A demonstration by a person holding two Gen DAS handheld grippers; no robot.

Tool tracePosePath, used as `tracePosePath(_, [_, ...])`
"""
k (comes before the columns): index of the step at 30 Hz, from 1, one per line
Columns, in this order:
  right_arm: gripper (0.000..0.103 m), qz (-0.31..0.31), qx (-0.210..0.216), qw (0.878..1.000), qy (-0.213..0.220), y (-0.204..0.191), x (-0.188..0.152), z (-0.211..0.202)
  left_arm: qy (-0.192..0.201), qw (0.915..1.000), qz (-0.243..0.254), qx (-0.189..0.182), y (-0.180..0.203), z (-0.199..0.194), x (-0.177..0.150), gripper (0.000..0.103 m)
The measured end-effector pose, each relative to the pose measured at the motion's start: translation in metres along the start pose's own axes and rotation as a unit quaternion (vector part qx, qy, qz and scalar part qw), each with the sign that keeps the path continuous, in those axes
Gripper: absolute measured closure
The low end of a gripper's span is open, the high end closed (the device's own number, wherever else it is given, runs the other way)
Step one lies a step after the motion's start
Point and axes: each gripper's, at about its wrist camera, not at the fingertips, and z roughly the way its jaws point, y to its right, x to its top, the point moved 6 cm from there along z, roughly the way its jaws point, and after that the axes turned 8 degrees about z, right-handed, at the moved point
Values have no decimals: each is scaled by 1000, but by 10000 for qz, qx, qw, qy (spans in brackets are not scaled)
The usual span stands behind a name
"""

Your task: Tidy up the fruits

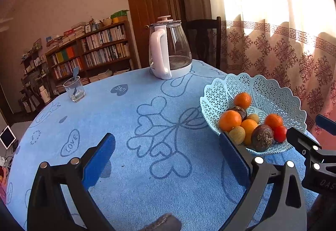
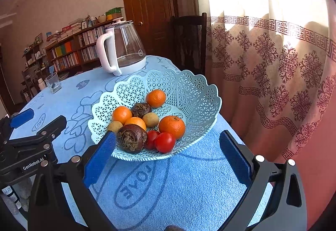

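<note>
A light blue lattice basket (image 2: 197, 92) (image 1: 273, 90) stands on the blue tablecloth near the table's right edge. It holds several oranges (image 2: 172, 126), two red tomatoes (image 2: 165, 142), two dark purple wrinkled fruits (image 2: 131, 136) and small tan fruits (image 2: 150, 119). My right gripper (image 2: 168, 156) is open and empty, just in front of the basket's near rim. My left gripper (image 1: 168, 159) is open and empty over bare cloth, to the left of the basket. The left gripper also shows at the left of the right wrist view (image 2: 40, 126).
A glass kettle with a white handle (image 1: 168, 50) stands at the table's far side. A small glass with a blue spoon (image 1: 74, 89) sits far left. A dark chair (image 1: 203, 40) and a patterned curtain (image 1: 283, 46) lie behind the table. A bookshelf (image 1: 90, 52) lines the back wall.
</note>
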Motion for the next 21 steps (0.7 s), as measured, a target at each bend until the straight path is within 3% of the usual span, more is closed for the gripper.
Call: tracePosePath(21, [3, -226, -163, 9996, -49, -6, -3, 4, -46, 9999, 19, 100, 0, 4, -4, 5])
